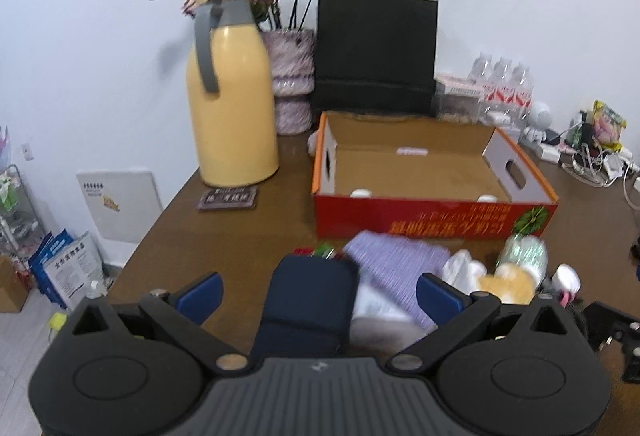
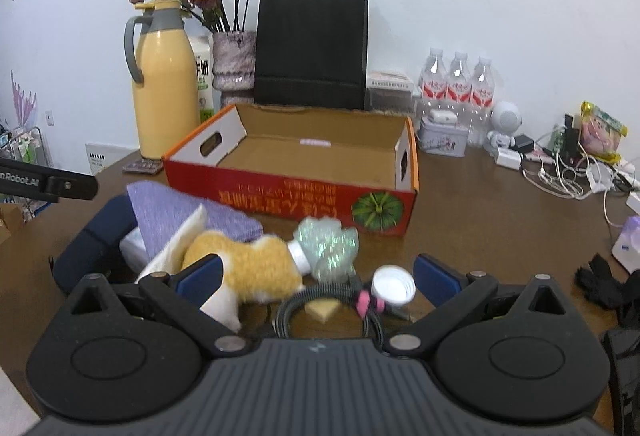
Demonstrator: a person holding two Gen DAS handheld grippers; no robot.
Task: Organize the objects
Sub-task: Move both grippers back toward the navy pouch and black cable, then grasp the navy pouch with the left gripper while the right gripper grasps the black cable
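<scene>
Both claws open, left claw [image 1: 318, 294] straddling navy pouch [image 1: 310, 310], right claw [image 2: 316, 276] over plush toy [image 2: 248, 264]; box [image 2: 288, 191] at 12 o'clock; risk: closing snags neighbouring purple cloth [image 2: 180, 215].

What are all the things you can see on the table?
Cardboard box: one, red outside, brown inside, open, table middle.
Thermos jug: one, yellow with grey handle, back left.
Vase of dried roses: one, purplish, beside the jug.
Paper bag: one, black, behind the box.
Water bottles: three, clear with red labels, back right.
Tin: one, pale, before the bottles.
Purple cloth: one, front of box.
Plush toy: one, yellow and white, front.
Navy pouch: one, front left.
Coiled cable: one, black, front.
Left gripper: open.
Right gripper: open.
</scene>
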